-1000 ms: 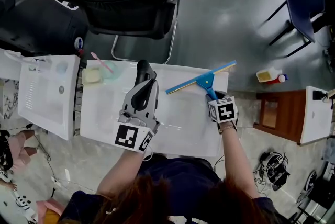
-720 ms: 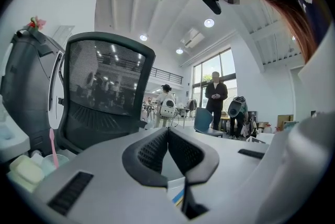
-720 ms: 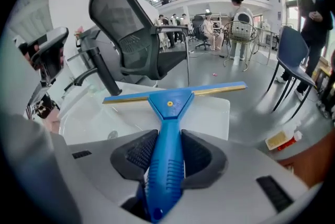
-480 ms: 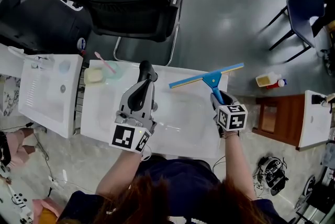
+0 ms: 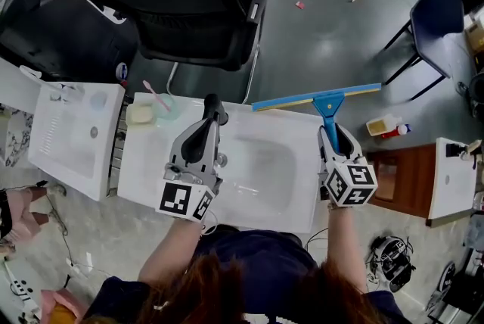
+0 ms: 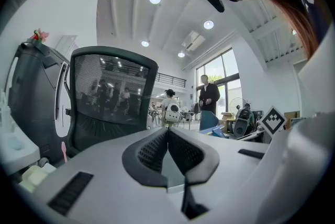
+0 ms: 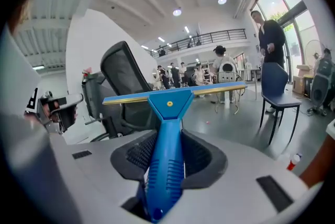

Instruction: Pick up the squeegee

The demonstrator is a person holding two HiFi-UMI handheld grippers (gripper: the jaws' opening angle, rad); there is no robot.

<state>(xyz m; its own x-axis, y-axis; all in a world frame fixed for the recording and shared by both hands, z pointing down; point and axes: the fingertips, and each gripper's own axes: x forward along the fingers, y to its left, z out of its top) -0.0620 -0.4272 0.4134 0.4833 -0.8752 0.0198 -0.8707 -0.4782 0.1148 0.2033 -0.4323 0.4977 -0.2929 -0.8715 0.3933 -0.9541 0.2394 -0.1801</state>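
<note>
The blue squeegee [image 5: 328, 104] [image 7: 166, 139] hangs in the air past the far edge of the white sink unit [image 5: 144, 163], its yellow-edged blade crosswise and near level. My right gripper [image 5: 333, 130] [image 7: 170, 152] is shut on its blue ribbed handle, with both dark pads pressed against the handle's sides. My left gripper [image 5: 213, 105] [image 6: 167, 134] hovers over the sink basin, jaws shut with nothing between them, pointing level toward the black office chair [image 6: 107, 100].
A black office chair [image 5: 193, 8] stands behind the sink. A green soap dish with soap [image 5: 138, 113] and a pink toothbrush [image 5: 155, 97] sit at the sink's back left. Another white basin [image 5: 64, 137] is at left. A brown stool [image 5: 397, 179] and a bottle [image 5: 386, 126] lie at right.
My right gripper has lifted the squeegee off the sink top, up and away, and the blade has turned from slanted to near level. My left gripper rose slightly.
</note>
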